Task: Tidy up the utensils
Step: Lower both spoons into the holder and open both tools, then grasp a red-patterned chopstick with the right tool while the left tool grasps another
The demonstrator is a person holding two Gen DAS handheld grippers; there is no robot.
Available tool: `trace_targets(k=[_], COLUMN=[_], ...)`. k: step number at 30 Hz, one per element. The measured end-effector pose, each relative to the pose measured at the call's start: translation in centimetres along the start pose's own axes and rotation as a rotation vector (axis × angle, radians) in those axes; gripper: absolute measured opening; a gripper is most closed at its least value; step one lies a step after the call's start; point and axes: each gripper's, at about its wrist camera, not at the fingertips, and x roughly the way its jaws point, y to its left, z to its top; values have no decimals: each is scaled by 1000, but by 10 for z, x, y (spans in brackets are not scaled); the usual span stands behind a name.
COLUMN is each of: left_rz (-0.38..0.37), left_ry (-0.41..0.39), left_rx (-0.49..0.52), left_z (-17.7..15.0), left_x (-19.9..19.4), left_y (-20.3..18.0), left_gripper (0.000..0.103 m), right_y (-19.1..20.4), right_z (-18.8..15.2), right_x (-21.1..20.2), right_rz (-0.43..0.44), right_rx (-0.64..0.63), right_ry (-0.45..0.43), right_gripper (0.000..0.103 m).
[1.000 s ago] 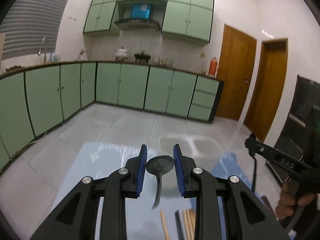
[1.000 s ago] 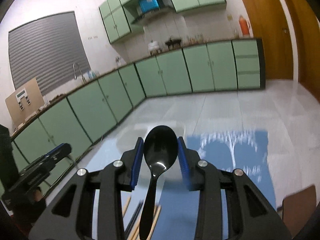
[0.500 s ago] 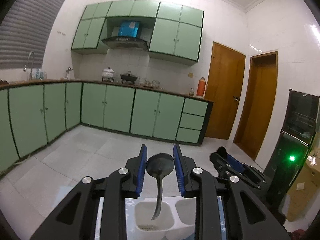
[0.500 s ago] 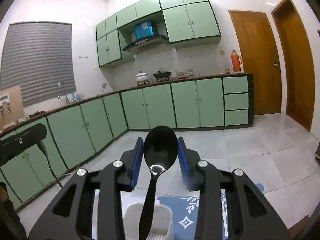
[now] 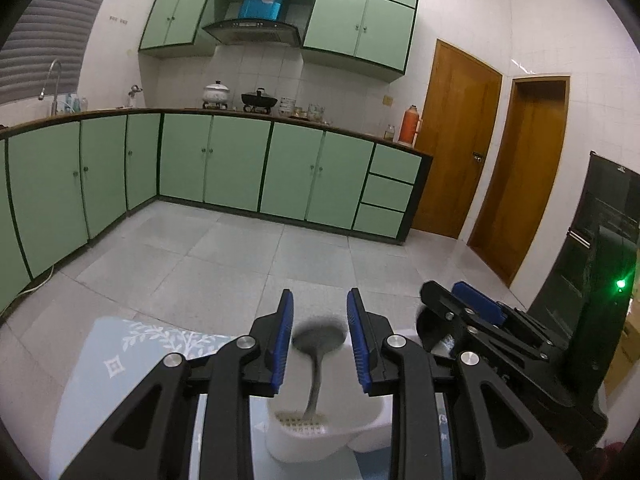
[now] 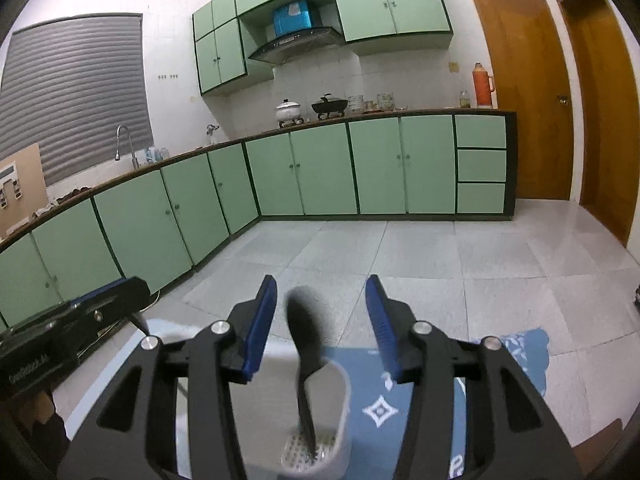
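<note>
right gripper (image 6: 322,322) jaws stood apart | black spoon (image 6: 306,340) blurred, handle down in white holder (image 6: 340,416)

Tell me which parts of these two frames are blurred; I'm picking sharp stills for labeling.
Left wrist view: the grey spoon between the open tool's fingers is smeared, kitchen sharp. Right wrist view: the black spoon is motion-blurred, its handle down in the white holder; cabinets crisp but fisheye-bent.
</note>
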Motion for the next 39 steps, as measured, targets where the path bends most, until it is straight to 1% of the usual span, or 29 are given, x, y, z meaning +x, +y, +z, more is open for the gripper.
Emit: trace_targets(k=[2, 5, 6, 7, 8, 9, 12, 13, 15, 18, 19, 21, 25, 29, 34, 39], left_rz=[6, 26, 38, 37, 34, 38, 50, 51, 59, 76, 77, 83, 106, 103, 96, 114], left_ry=[5, 17, 27, 38, 49, 66, 130, 159, 230, 313, 331, 368, 401, 427, 444, 462], left_rx=[7, 26, 36, 38, 38, 43, 69, 74, 82, 72, 62, 48, 48, 44, 52, 74], left_z=[-2, -8, -12, -17, -23, -30, -59, -72, -101, -137, -146, -165, -191, -209, -225, -231], left_x=[-7, -24, -32, -42, -51, -59, -86, -95, -110, -129, -134, -145, -162, -171, -174, -166], left_y=[-1, -4, -5, -6, -6, -6, -8, -9, -10, -10, -10, -10, -12, -16, -25, -31], left_gripper=[29, 37, 38, 39, 44, 49, 55, 57, 59, 60, 60, 60, 60, 60, 60, 60], right_y=[0, 0, 1, 2, 2, 2, 8, 10, 13, 23, 28, 36, 45, 46, 44, 46], right_z=[-2, -9, -13, -18, -24, -30, -59, -67, -92, -123, -136, -154, -184, -203, -204, -200], right_x=[-13, -39, -48, -60, -72, -80, -117, -125, -146, -166, -174, -186, -201, -218, -228, -231], right_rz=[1, -3, -14, -20, -14, -16, -20, -21, -18, -27, -31, -30, -30, -36, -52, -50], right_rx=[18, 36, 36, 40, 51, 54, 51, 56, 89, 101, 100, 107, 117, 135, 131, 123], right_ry=[8, 19, 30, 46, 62, 75, 145, 164, 224, 310, 347, 381, 447, 468, 465, 453], right_gripper=[48, 58, 64, 70, 73, 80, 88, 89, 90, 90, 90, 90, 90, 90, 90, 90])
